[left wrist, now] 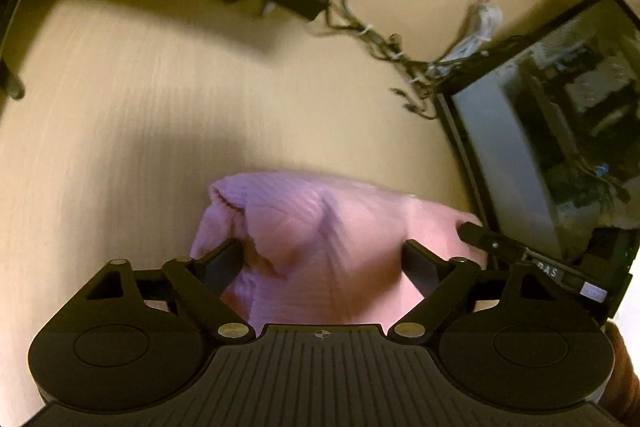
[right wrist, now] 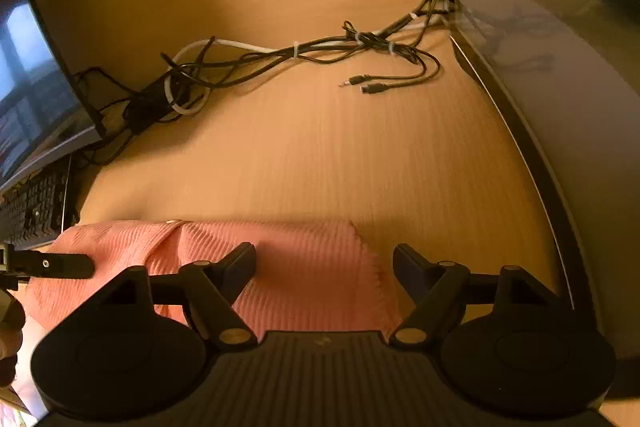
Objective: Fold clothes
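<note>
A pink ribbed knit garment point(left wrist: 320, 219) lies bunched in a folded heap on the light wooden table point(left wrist: 140, 107). My left gripper point(left wrist: 322, 261) hovers over it, open, its fingers straddling the cloth without pinching it. One finger of the other gripper point(left wrist: 480, 237) touches the heap's right end. In the right wrist view the same garment point(right wrist: 304, 267) lies flat under my right gripper point(right wrist: 324, 265), which is open with its right finger past the cloth's edge. The left gripper's finger point(right wrist: 52, 265) lies on the garment's left end.
A glass-sided computer case point(left wrist: 560, 127) stands to the right of the cloth and bundled cables point(right wrist: 280, 55) cross the table behind it. A monitor point(right wrist: 32, 87) and keyboard point(right wrist: 32, 211) sit at the left. A dark table edge point(right wrist: 540, 187) runs along the right.
</note>
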The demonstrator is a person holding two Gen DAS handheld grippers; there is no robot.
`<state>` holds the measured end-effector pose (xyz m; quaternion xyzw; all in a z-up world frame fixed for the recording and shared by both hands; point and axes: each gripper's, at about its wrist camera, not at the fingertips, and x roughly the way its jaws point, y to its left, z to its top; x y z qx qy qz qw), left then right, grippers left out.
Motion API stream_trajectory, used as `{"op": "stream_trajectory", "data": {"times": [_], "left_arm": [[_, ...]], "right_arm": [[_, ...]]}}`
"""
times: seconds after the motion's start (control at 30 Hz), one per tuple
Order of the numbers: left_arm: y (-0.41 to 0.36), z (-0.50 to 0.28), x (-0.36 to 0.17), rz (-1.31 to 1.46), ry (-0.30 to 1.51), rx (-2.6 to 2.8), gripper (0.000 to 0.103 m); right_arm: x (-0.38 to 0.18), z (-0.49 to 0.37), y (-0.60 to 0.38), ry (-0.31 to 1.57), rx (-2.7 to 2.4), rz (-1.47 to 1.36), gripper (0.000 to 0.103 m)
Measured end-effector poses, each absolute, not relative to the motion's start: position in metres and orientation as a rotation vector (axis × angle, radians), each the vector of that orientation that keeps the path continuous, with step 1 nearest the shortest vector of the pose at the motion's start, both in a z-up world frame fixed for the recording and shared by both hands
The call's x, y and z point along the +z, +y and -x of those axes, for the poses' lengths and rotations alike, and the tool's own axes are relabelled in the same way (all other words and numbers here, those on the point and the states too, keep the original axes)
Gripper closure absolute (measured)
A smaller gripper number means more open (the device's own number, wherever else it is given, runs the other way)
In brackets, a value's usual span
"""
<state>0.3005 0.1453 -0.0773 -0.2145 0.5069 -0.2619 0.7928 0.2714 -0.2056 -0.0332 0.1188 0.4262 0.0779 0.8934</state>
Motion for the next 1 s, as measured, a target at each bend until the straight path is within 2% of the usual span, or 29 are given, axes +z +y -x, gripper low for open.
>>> {"op": "stream_trajectory", "data": {"times": [0.07, 0.17, 0.2, 0.23, 0.27, 0.33, 0.37, 0.4, 0.43, 0.5, 0.53, 0.63, 0.73, 0.83, 0.9, 1.0], "left_arm": [[0.148, -0.298, -0.07, 0.458, 1.087, -0.563, 0.022], [0.163, -0.291, -0.057, 0.505, 1.063, -0.602, 0.021], [0.165, -0.291, -0.056, 0.517, 1.06, -0.607, 0.02], [0.164, -0.293, -0.057, 0.526, 1.065, -0.608, 0.02], [0.162, -0.294, -0.059, 0.527, 1.074, -0.61, 0.021], [0.153, -0.299, -0.068, 0.497, 1.104, -0.616, 0.037], [0.148, -0.301, -0.071, 0.477, 1.112, -0.621, 0.052], [0.146, -0.304, -0.073, 0.465, 1.109, -0.625, 0.058], [0.145, -0.308, -0.073, 0.459, 1.103, -0.627, 0.062], [0.146, -0.319, -0.068, 0.472, 1.078, -0.621, 0.071], [0.148, -0.321, -0.061, 0.476, 1.063, -0.628, 0.072], [0.15, -0.31, -0.032, 0.427, 1.002, -0.681, 0.073], [0.155, -0.274, -0.016, 0.382, 0.976, -0.727, 0.073], [0.157, -0.237, -0.033, 0.401, 1.033, -0.735, 0.073], [0.157, -0.216, -0.055, 0.403, 1.102, -0.703, 0.073], [0.164, -0.199, -0.08, 0.385, 1.17, -0.611, 0.072]], "right_arm": [[-0.027, -0.259, -0.204, 0.864, 0.187, -0.201, 0.026], [-0.029, -0.251, -0.205, 0.873, 0.217, -0.2, 0.026], [-0.033, -0.252, -0.206, 0.884, 0.223, -0.22, 0.031], [-0.035, -0.253, -0.203, 0.887, 0.231, -0.221, 0.046], [-0.036, -0.253, -0.199, 0.887, 0.238, -0.216, 0.056], [-0.032, -0.256, -0.187, 0.853, 0.249, -0.165, 0.076], [-0.029, -0.261, -0.182, 0.834, 0.253, -0.135, 0.081], [-0.025, -0.267, -0.18, 0.82, 0.254, -0.122, 0.087], [-0.02, -0.273, -0.179, 0.807, 0.258, -0.123, 0.089], [-0.003, -0.276, -0.179, 0.768, 0.278, -0.126, 0.09], [0.007, -0.271, -0.18, 0.743, 0.296, -0.107, 0.09], [0.028, -0.245, -0.186, 0.703, 0.349, -0.063, 0.09], [0.021, -0.22, -0.201, 0.736, 0.379, -0.059, 0.09], [-0.008, -0.205, -0.209, 0.821, 0.362, -0.05, 0.086], [-0.026, -0.199, -0.211, 0.872, 0.34, -0.035, 0.078], [-0.039, -0.191, -0.213, 0.9, 0.327, -0.029, 0.071]]}}
